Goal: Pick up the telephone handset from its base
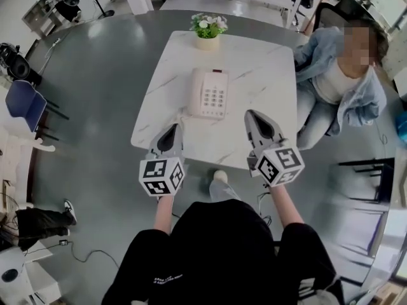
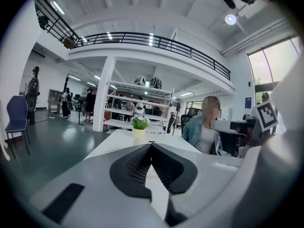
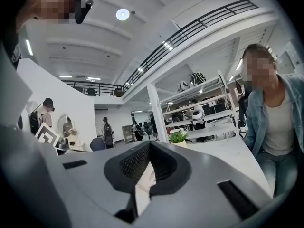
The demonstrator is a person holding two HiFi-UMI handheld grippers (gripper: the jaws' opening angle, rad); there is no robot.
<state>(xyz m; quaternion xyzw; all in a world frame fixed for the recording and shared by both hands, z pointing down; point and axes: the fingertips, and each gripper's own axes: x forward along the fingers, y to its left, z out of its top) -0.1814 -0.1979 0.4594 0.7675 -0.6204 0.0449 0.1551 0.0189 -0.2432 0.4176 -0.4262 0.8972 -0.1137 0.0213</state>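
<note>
Handset (image 1: 197, 91) lies seated on the base (image 1: 222, 110), along its left side, w/ the keypad (image 1: 215, 97) to the right of it. Nothing touches the handset. Base sits roughly mid table (image 1: 254, 75), a white marbled top on a grey floor.

L gripper (image 1: 174, 131) hangs over the table's near edge, left of the base and closer to the wearer, clear of it. In the left gripper view its jaws are pressed together, tips meeting, nothing btw them; it points along the tabletop toward the plant (image 1: 208, 29).

R gripper (image 1: 252, 116) is also over the near edge, right of the base and near its closest right corner, not touching. The right gripper view shows its jaws likewise closed tip to tip and empty. It sits a bit further in over the table than the L one. Each gripper's marker cube faces up at the wearer's end, w/ bare forearms behind.

Plant is a small pot w/ white flowers at the table's far edge, in line w/ the base but well apart from it.

A person (image 1: 337, 81) in a denim jacket and light top sits at the table's right side. A blue chair (image 1: 25, 103) stands well off to the left on the floor. Shelving and a railed mezzanine show in the bg of both gripper views
</note>
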